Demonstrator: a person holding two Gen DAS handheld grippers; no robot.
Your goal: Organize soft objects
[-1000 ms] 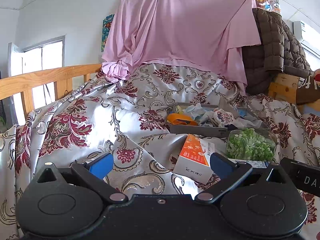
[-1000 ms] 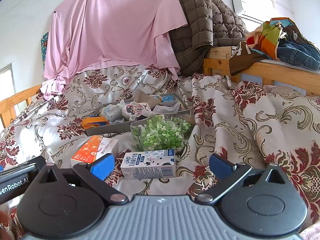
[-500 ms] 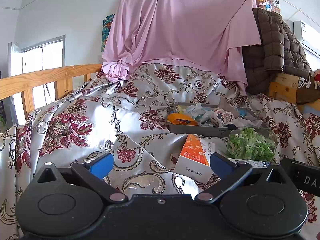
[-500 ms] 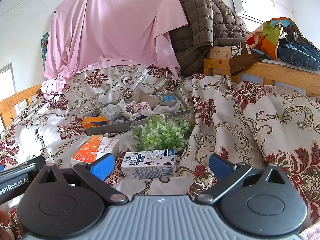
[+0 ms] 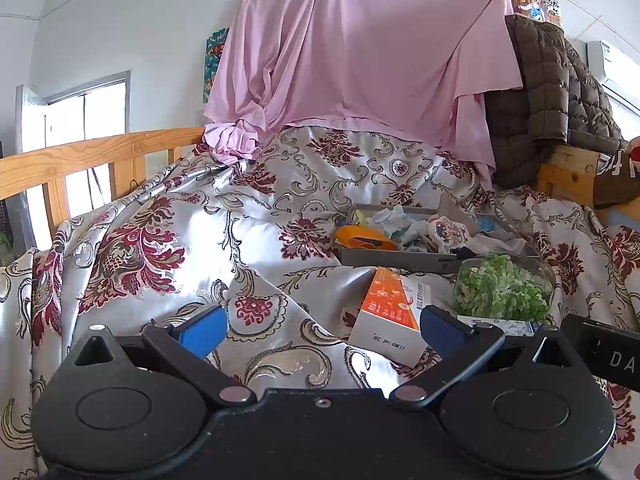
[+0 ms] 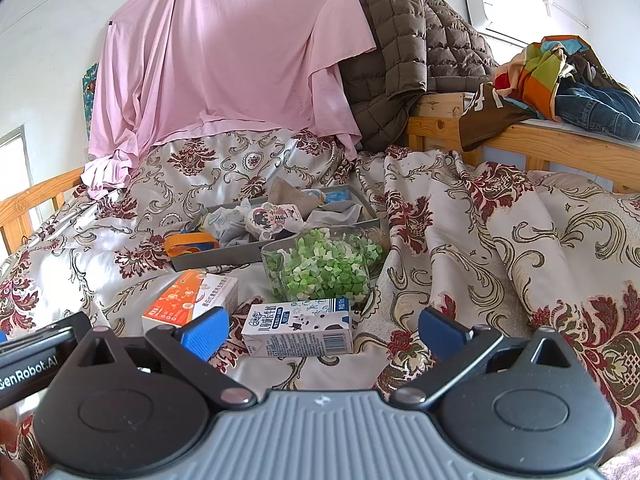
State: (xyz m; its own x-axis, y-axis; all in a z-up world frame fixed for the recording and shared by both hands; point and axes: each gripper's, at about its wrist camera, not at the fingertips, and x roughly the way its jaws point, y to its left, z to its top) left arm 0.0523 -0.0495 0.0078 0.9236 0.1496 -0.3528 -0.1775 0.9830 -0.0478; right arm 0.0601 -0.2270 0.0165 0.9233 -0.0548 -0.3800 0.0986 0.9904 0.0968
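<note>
the left gripper hovers over the floral bedspread with its jaws spread wide and nothing between them; an orange-and-white carton lies just ahead of the right jaw, touching nothing of the gripper as far as can be told; the right gripper also holds its jaws spread and empty; a milk carton lies on its side between and just beyond them; ahead of that sits a clear tub of green pieces, and farther ahead a grey tray holding the soft objects, crumpled cloth and a printed pouch, with an orange strap at its left end; a pink sheet and a brown quilted jacket hang beyond the tray.
</note>
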